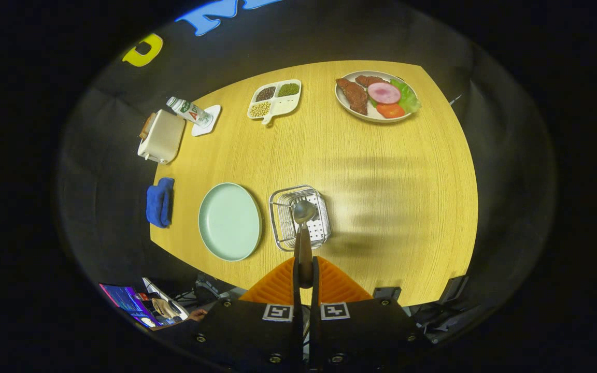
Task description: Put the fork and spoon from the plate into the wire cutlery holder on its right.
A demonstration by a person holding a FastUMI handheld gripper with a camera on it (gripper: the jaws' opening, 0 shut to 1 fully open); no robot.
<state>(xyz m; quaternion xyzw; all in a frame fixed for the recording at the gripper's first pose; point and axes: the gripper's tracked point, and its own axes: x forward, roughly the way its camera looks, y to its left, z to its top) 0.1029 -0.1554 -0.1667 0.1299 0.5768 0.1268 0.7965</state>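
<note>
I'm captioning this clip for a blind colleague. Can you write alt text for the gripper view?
The gripper is shut on a spoon, whose bowl hangs over the wire cutlery holder on a wooden table. An empty pale green plate sits beside the holder.

A staged recording booth was shown: a wooden table (360,171), enclosed by black cloth walls (96,171), was laid beyond the fingers with a toaster (162,137), a plate of food (376,96) and a divided dish (274,99). A lit screen (128,302) was seen beside the fingers.
</note>
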